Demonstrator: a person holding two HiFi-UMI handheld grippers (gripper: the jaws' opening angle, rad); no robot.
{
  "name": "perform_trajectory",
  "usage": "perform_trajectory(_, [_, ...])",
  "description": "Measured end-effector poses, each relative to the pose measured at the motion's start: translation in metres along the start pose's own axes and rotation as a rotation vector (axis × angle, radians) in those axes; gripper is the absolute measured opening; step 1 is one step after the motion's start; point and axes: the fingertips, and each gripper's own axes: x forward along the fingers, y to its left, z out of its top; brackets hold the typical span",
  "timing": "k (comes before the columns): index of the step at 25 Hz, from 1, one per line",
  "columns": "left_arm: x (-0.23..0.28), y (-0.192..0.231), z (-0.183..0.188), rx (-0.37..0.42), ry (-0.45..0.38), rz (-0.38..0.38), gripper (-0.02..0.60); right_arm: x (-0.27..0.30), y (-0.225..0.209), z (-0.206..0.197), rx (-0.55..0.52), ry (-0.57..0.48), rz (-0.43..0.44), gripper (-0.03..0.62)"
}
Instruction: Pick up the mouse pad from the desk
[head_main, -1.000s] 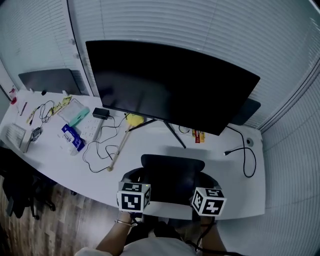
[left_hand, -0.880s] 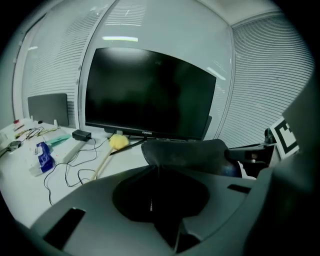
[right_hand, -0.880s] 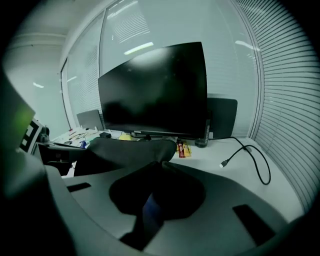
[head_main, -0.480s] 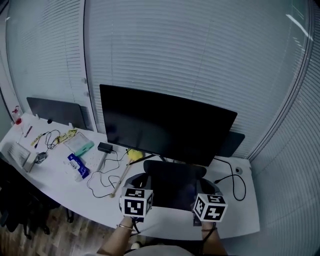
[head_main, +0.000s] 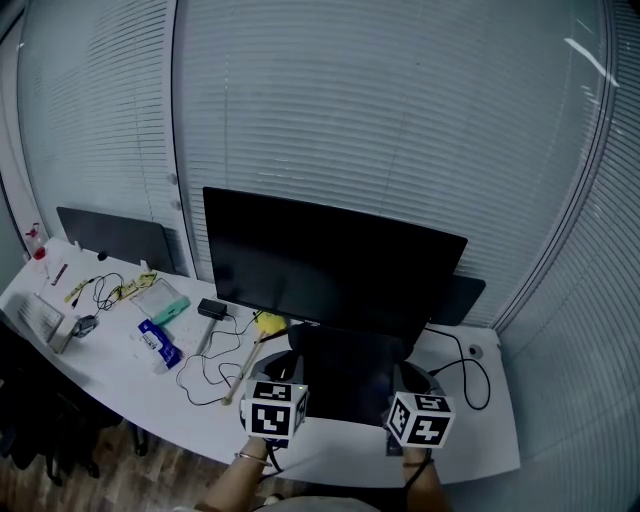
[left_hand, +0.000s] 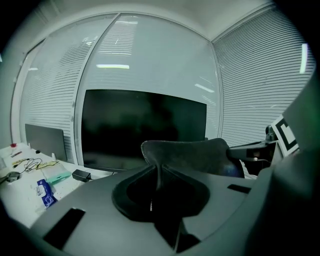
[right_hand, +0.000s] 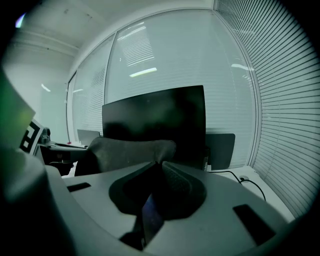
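Note:
The dark mouse pad (head_main: 345, 372) hangs in the air in front of the monitor, off the white desk (head_main: 478, 440). My left gripper (head_main: 288, 378) is shut on the pad's left edge, and my right gripper (head_main: 402, 384) is shut on its right edge. In the left gripper view the pad (left_hand: 192, 154) stretches to the right from the pinched jaws of the left gripper (left_hand: 159, 169). The right gripper view shows the pad (right_hand: 127, 152) running left from the right gripper (right_hand: 159, 164). The pad sags a little between the two grips.
A wide black monitor (head_main: 330, 265) stands just behind the pad. Left of it lie a black adapter (head_main: 211, 308), cables (head_main: 205, 375), a wooden stick (head_main: 243, 372), a yellow item (head_main: 268, 322) and a blue packet (head_main: 160, 343). A black cable (head_main: 470, 378) loops at the right. Blinds cover the windows behind.
Both grippers have risen together with the mouse pad, which has come off the desk and now hangs before the monitor. The head view has tipped upward.

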Motion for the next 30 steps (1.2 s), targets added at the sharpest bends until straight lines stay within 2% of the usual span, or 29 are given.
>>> perform_trajectory(14, [-0.0028, -0.0033, -0.0073, 0.006, 0.014, -0.002, 0.048, -0.0058, 0.0002, -0.0053, -0.010, 0.006, -0.003, 0.055])
perform_trajectory(30, [-0.0006, -0.0031, -0.0038, 0.002, -0.007, -0.007, 0.049, -0.0057, -0.0018, -0.0042, -0.011, -0.008, -0.012, 0.055])
